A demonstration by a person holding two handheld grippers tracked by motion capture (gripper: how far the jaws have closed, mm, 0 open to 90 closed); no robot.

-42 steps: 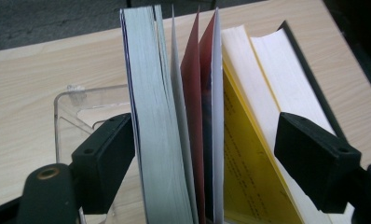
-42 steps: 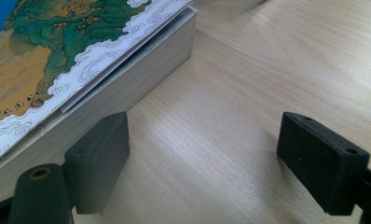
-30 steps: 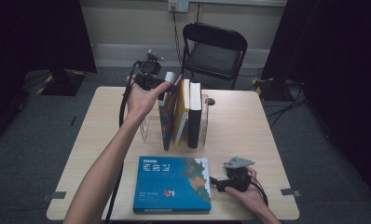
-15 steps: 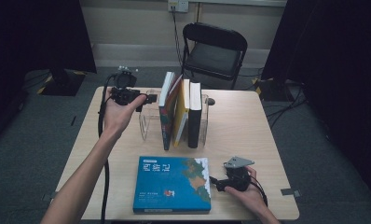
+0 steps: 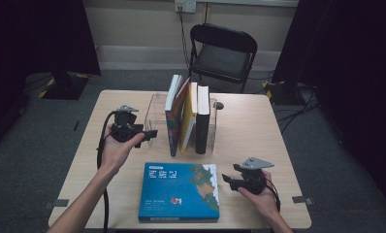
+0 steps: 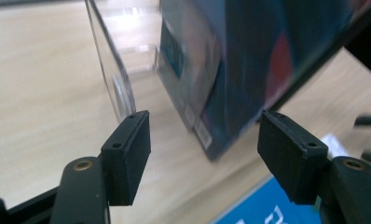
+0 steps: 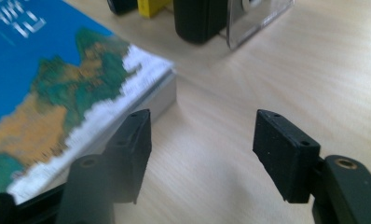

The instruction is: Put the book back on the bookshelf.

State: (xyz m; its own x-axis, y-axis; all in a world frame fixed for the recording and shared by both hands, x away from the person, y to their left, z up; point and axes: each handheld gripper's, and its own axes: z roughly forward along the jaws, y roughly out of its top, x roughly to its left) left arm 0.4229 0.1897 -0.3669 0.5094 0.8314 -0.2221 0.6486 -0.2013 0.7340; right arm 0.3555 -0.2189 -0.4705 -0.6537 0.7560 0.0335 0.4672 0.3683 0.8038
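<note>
A blue picture book lies flat near the table's front edge. Behind it several books stand upright in a clear acrylic holder, a black one at the right. My left gripper hovers low, left of the holder, pointing at it. Its jaws have just been closing and stand open, with nothing between them; the holder's wall and a leaning blue book are ahead. My right gripper sits right of the flat book, its jaws also just narrowed, open on bare table.
The wooden table has free room on its right half and at the far left. A black folding chair stands behind the table. Cables trail on the grey floor at the right. The left gripper's cable hangs along the forearm.
My left hand has come down and toward the left, from the tops of the upright books to table level beside the holder. The right hand has stayed put.
</note>
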